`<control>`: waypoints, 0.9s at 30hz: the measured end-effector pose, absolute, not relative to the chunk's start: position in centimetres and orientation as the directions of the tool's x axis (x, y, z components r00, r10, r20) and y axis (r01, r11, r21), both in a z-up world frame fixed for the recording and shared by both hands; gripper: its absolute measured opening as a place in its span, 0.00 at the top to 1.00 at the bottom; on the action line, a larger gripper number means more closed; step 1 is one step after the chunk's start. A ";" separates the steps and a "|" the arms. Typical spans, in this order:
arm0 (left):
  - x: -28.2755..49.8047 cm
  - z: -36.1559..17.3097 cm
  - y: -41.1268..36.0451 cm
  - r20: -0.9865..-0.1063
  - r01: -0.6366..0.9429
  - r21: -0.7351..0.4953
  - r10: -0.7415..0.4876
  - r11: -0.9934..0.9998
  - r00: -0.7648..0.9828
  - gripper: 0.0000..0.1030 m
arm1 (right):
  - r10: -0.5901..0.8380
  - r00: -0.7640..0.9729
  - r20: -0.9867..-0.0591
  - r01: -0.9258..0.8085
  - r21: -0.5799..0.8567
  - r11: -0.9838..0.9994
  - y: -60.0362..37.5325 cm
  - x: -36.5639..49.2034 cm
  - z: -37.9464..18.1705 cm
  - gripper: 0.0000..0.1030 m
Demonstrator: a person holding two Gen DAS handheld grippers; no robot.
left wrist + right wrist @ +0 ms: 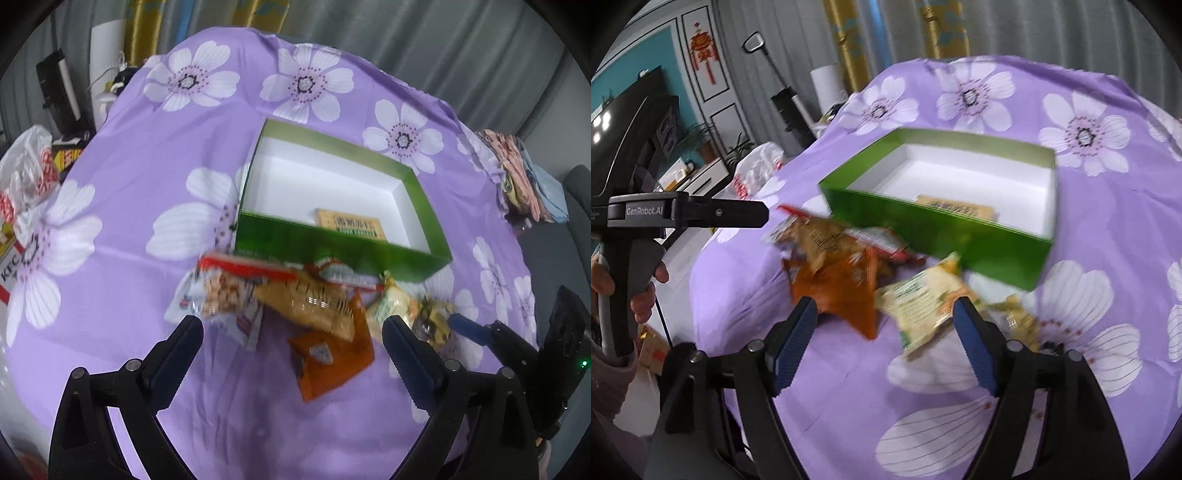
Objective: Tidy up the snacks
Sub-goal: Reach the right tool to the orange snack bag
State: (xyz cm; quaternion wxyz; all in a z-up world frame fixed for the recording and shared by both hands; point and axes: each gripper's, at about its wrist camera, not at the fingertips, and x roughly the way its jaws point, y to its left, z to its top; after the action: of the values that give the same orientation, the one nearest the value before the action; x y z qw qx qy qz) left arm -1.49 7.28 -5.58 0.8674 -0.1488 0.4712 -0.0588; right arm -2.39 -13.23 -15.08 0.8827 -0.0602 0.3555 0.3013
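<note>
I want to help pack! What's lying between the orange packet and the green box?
Other snacks: a tan cracker packet and a red-edged packet lie between the orange packet and the green box, piled against its near wall. The left wrist view shows it best.

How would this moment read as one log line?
left hand-held gripper: open | right hand-held gripper: open | green cardboard box: one packet inside

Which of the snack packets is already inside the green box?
Only the tan cracker packet with the green label lies inside the green box, against its near wall. The orange packet and the others lie outside on the purple cloth.
</note>
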 end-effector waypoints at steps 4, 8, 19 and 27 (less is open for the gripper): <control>-2.0 -6.8 6.7 -0.815 -0.039 -0.302 -0.237 0.952 0.528 0.06 | 0.491 0.540 -0.684 -0.592 0.105 0.799 -12.1 -2.6 -15.9 0.25; -2.3 -8.0 6.0 -0.820 -0.024 -0.312 -0.256 0.950 0.512 0.05 | 0.499 0.516 -0.696 -0.608 0.112 0.786 -11.0 -2.6 -16.8 0.24; -1.9 -10.4 4.6 -0.820 0.000 -0.335 -0.291 0.942 0.493 0.06 | 0.507 0.485 -0.713 -0.650 0.094 0.754 -8.5 -0.9 -18.3 0.19; -1.2 -11.1 4.5 -0.812 -0.001 -0.365 -0.318 0.931 0.490 0.06 | 0.523 0.452 -0.723 -0.663 0.120 0.739 -7.1 0.6 -19.3 0.19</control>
State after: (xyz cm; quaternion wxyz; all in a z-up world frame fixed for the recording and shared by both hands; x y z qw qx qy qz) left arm -1.18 4.51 -11.08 0.8480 -0.1607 0.4963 -0.0932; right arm 0.57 -7.14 -19.26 0.8472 -0.0901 0.3896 0.3499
